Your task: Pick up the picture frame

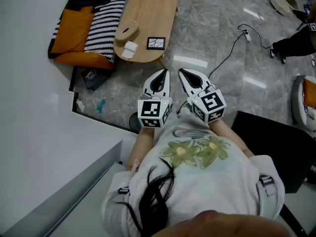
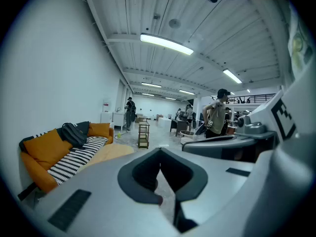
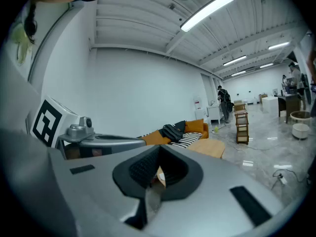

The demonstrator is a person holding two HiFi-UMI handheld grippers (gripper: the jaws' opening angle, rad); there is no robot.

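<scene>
Head view: both tools held shut and empty, short of the desk.

The left tool [image 1: 163,75] and right tool [image 1: 183,73] sit side by side close to the person's chest, each with its jaws pressed together and nothing between them, as the left gripper view [image 2: 160,157] and right gripper view [image 3: 159,154] confirm. The picture frame [image 1: 156,43] lies flat near the near end of the oval wooden desk [image 1: 153,9], well apart from both tools, just right of a small white object [image 1: 130,49]. An orange sofa [image 1: 74,38] stands left of the desk.
</scene>
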